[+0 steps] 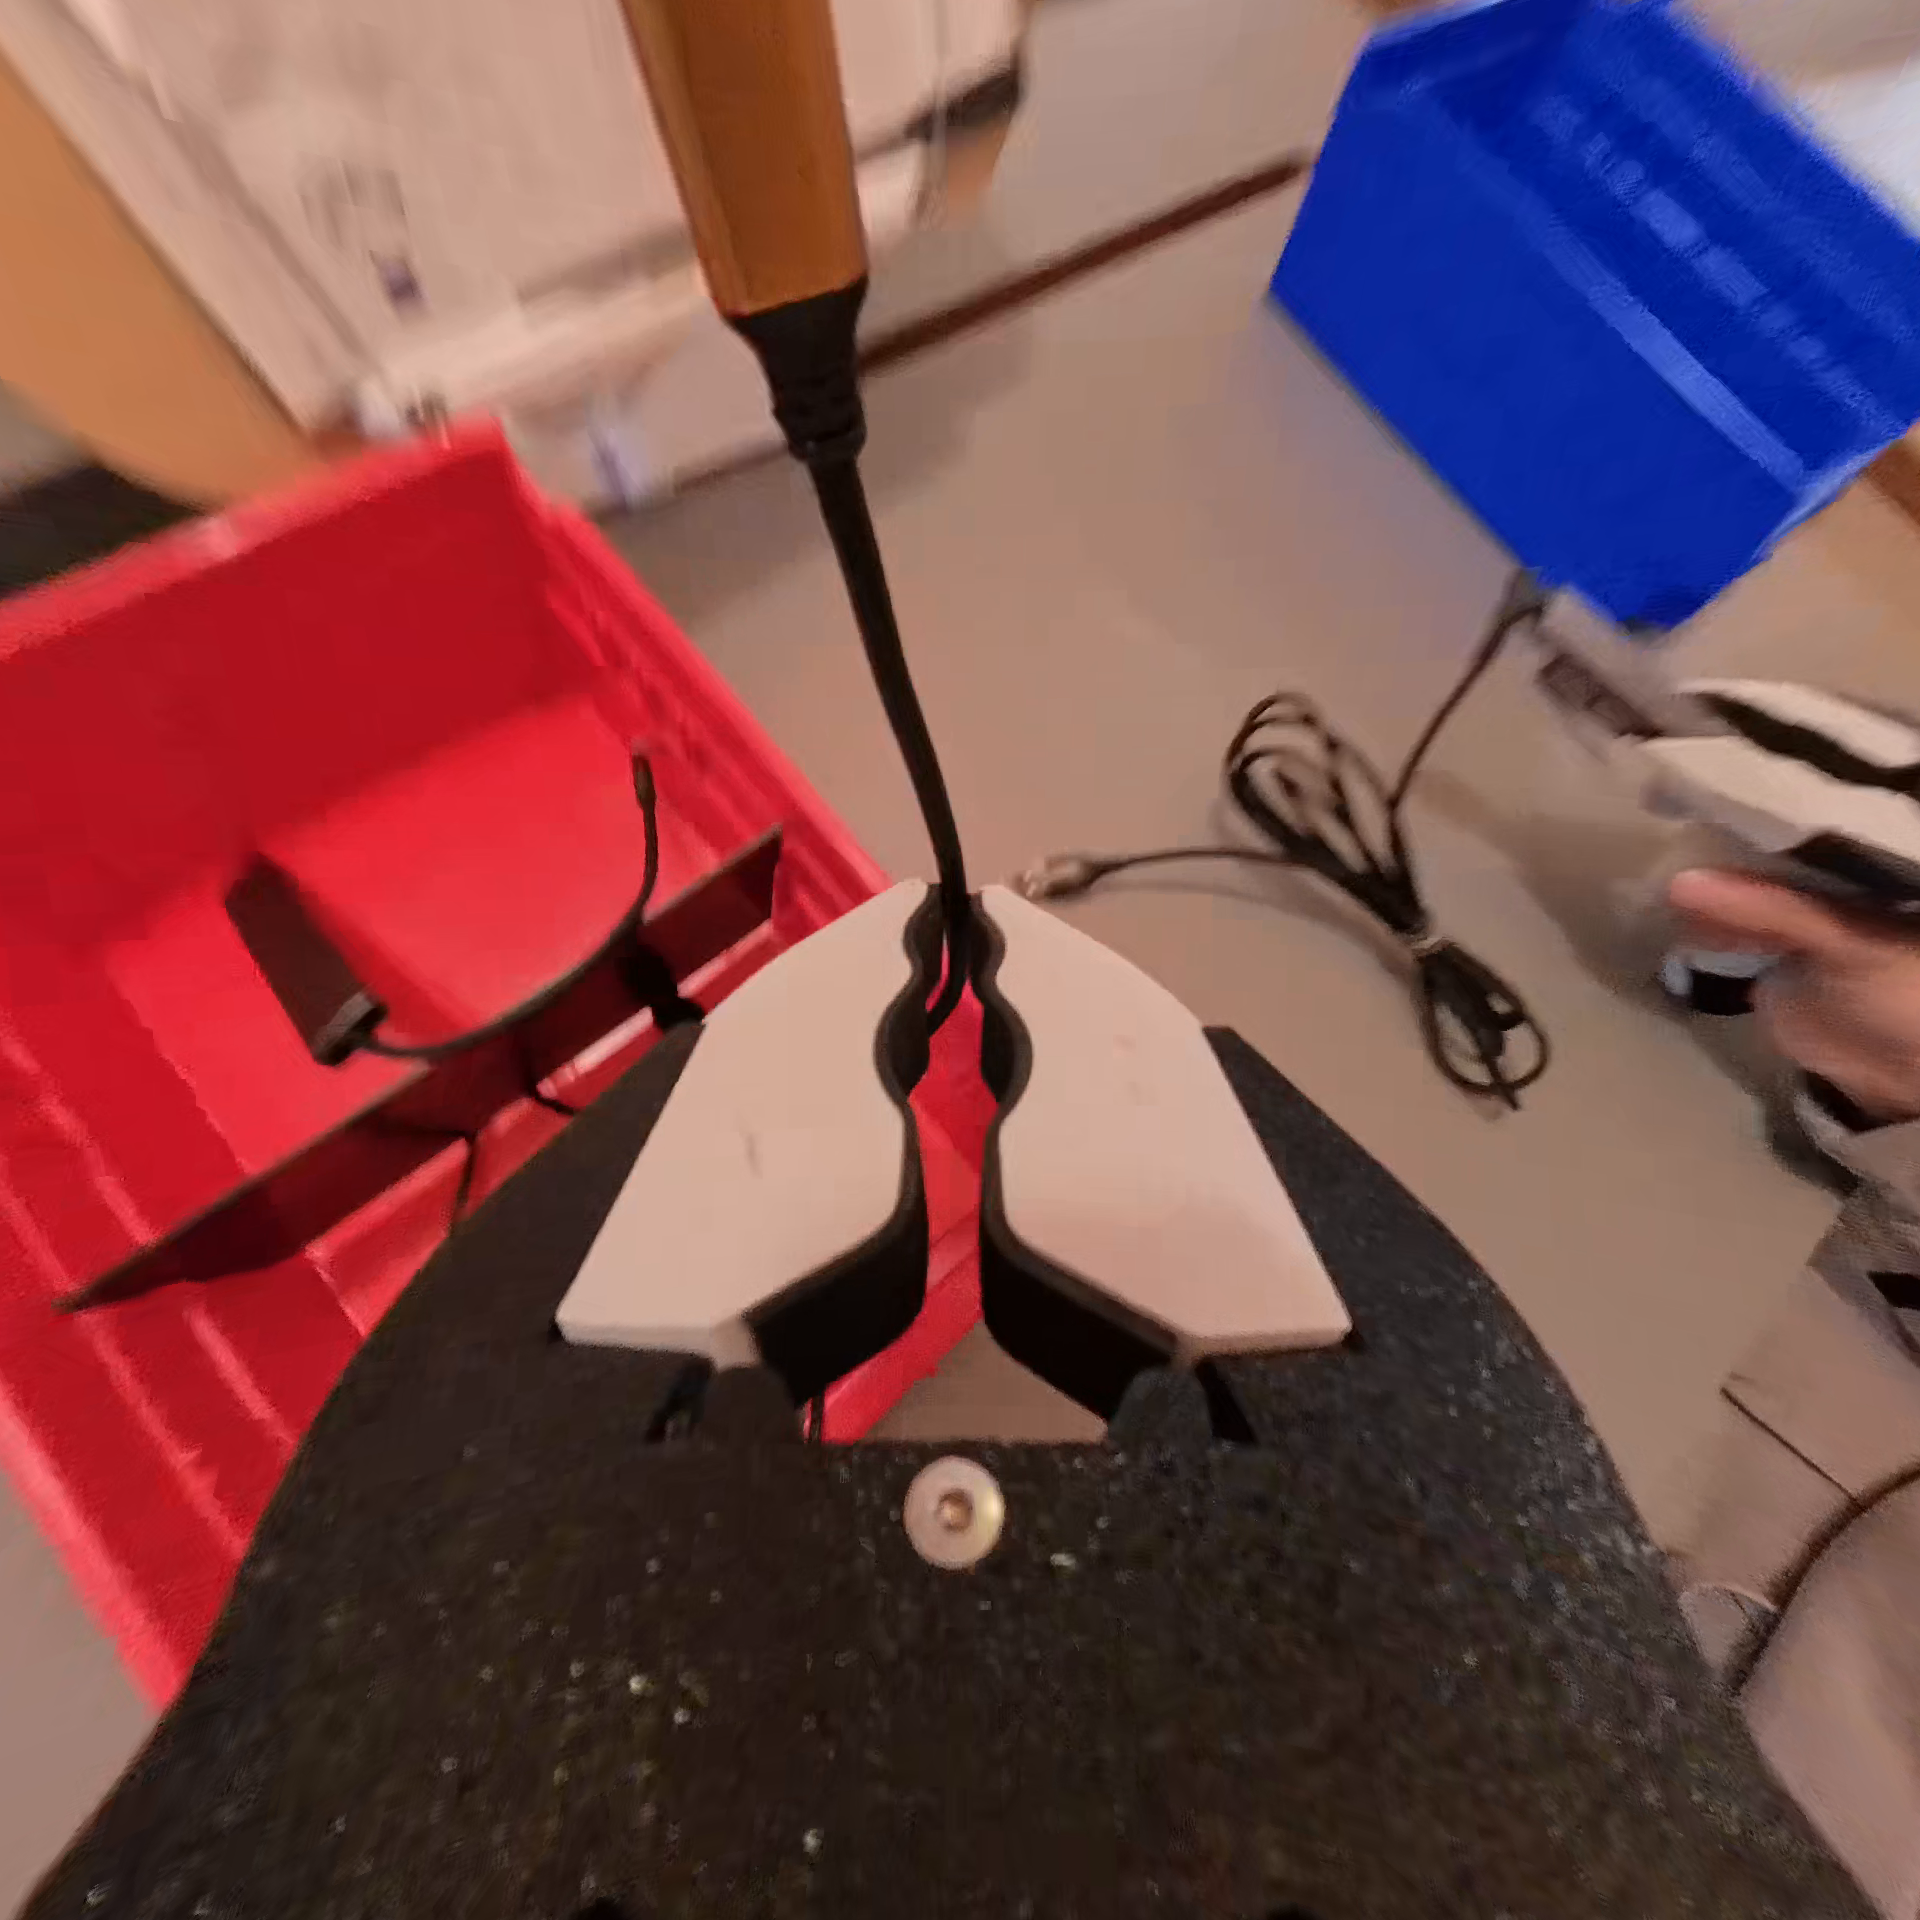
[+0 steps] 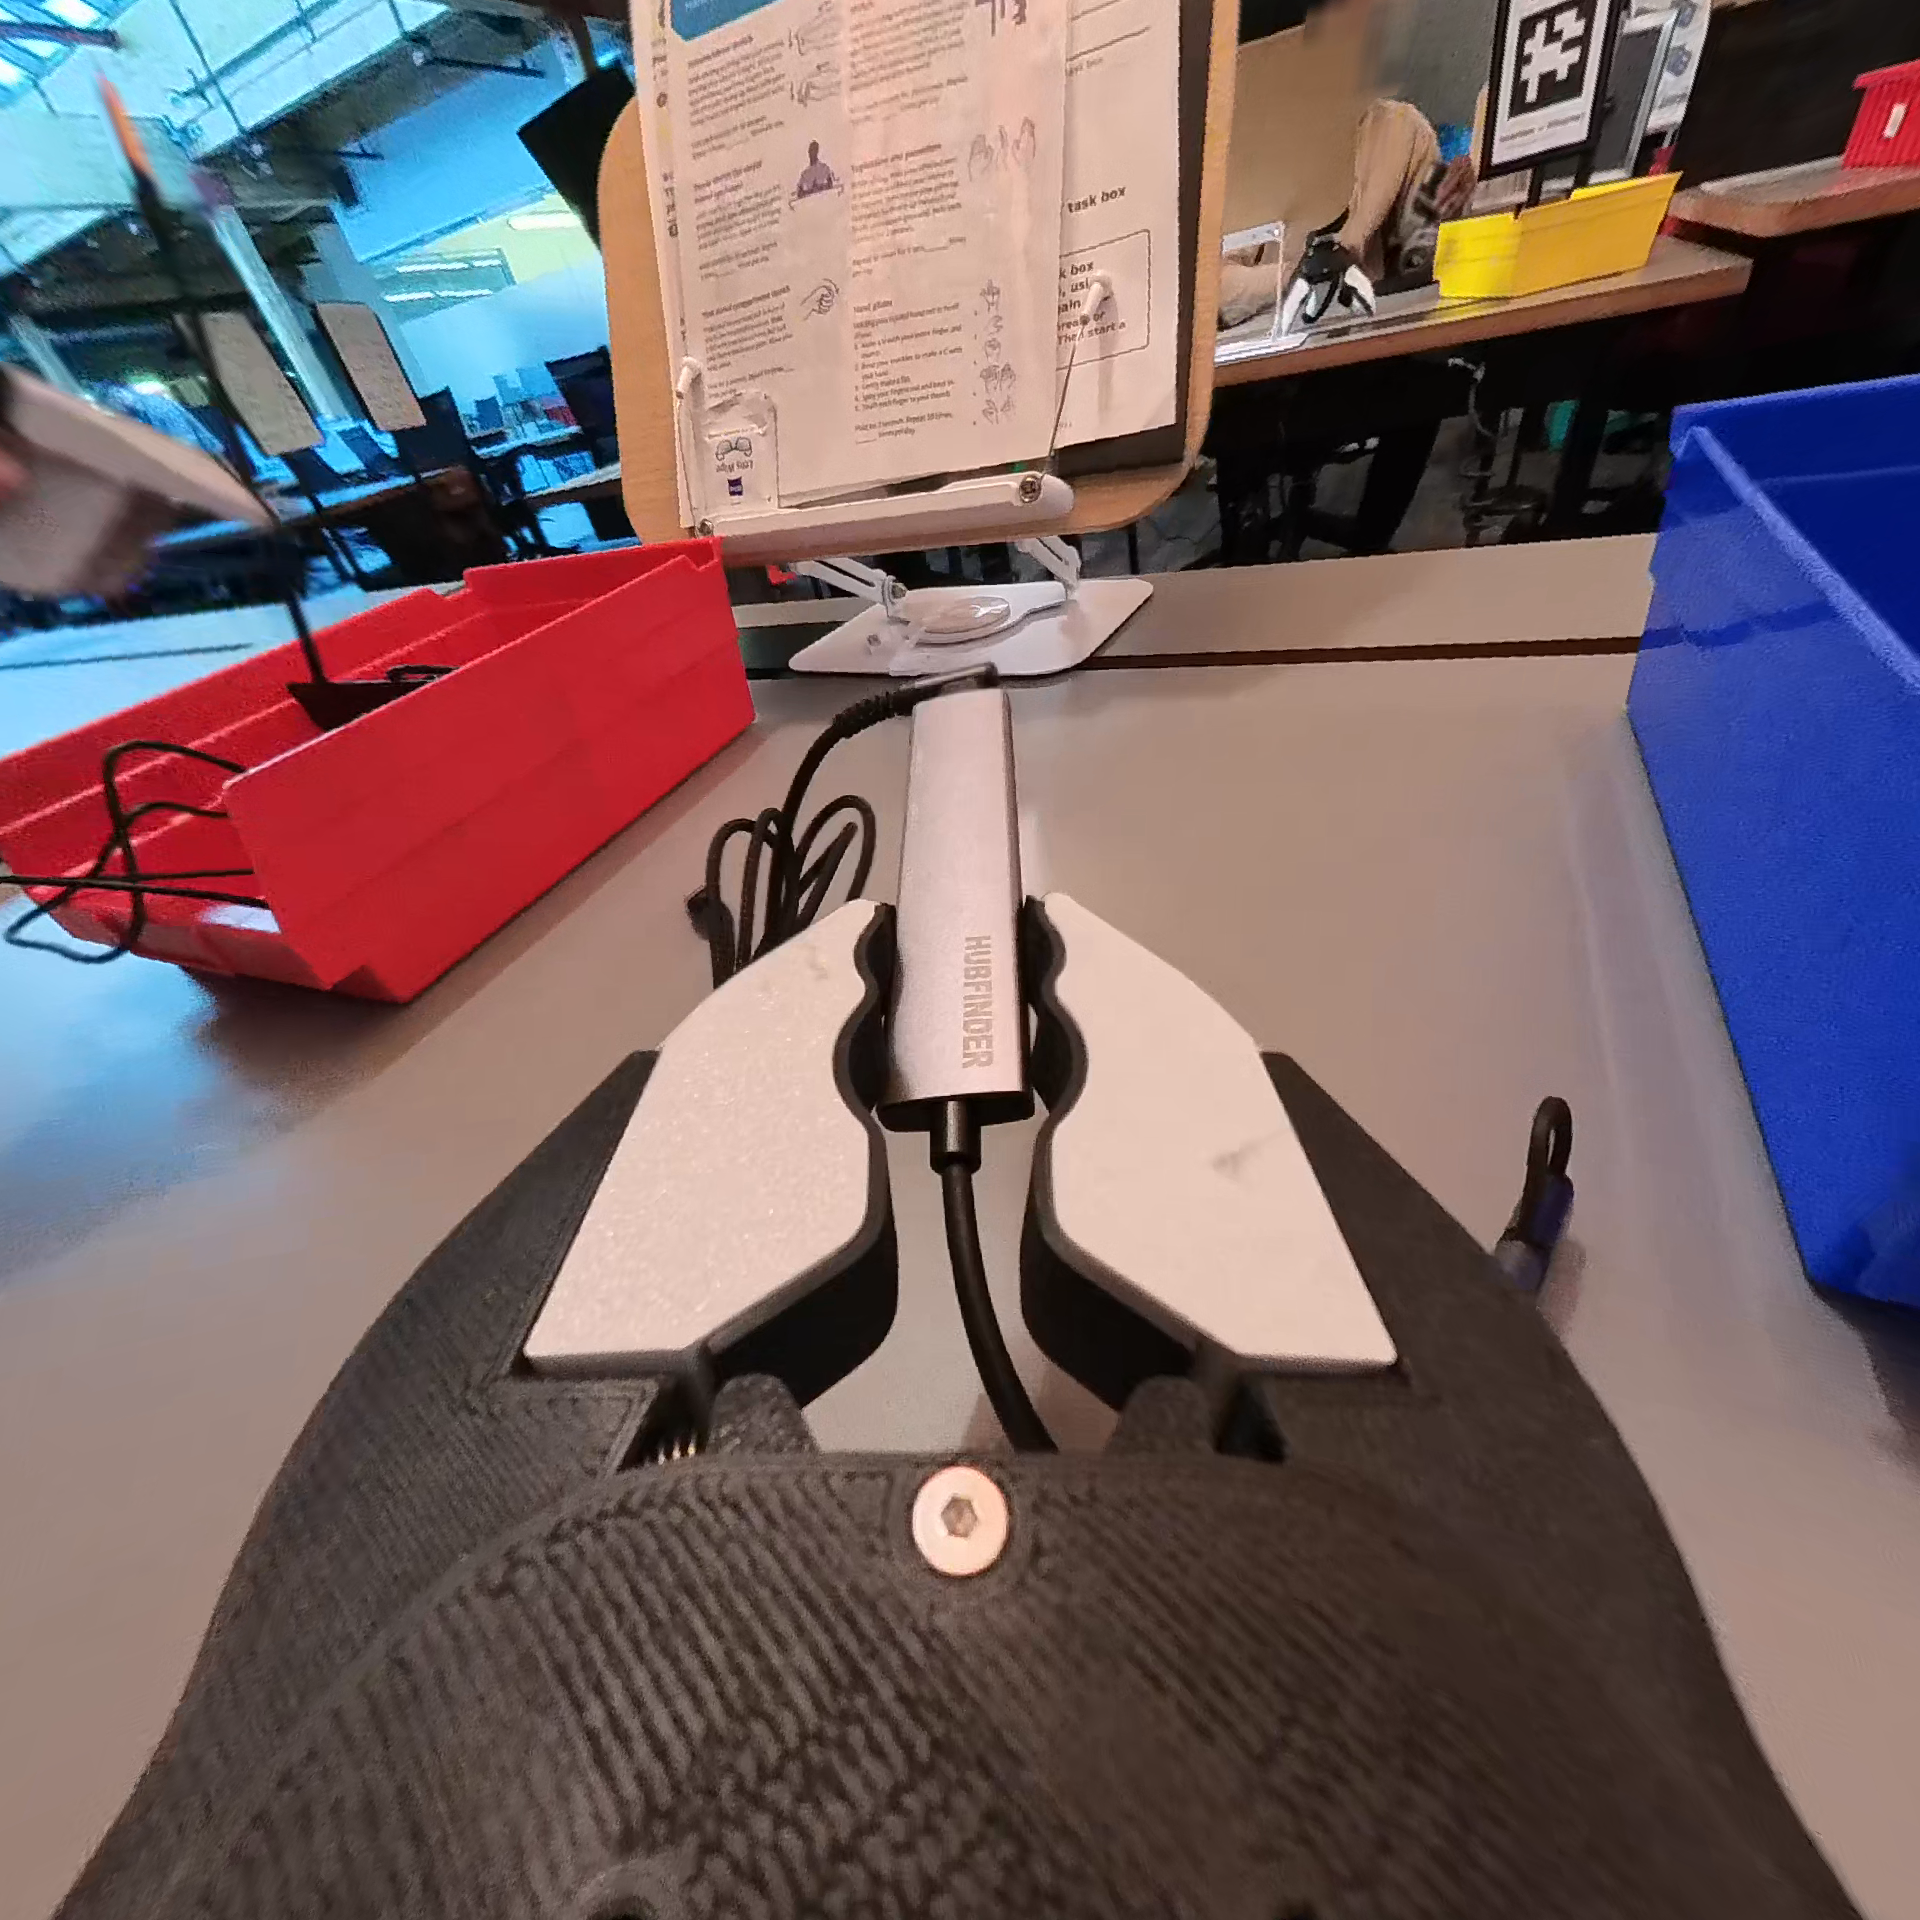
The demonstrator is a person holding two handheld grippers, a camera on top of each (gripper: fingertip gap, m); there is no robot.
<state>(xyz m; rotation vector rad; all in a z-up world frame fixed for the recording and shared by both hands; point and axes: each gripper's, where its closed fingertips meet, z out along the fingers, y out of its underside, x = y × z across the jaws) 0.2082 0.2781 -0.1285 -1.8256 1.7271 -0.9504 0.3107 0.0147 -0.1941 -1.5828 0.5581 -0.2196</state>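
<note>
Left hand-held gripper [image 1: 958,920] clamped on a black cable [image 1: 894,665] of a gold device [image 1: 758,156], above the red bin [image 1: 312,665]. Right hand-held gripper [image 2: 956,925] gripping a grey hub [image 2: 961,935] on the counter [image 2: 1351,883], beside the blue bin [image 2: 1787,831].

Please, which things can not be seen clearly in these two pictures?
- Left wrist view: the top of the gold device hanging by its black cable is cut off by the upper edge.
- Left wrist view: the blue bin is motion-blurred.
- Right wrist view: the grey hub's near cable runs under the right gripper.
</note>
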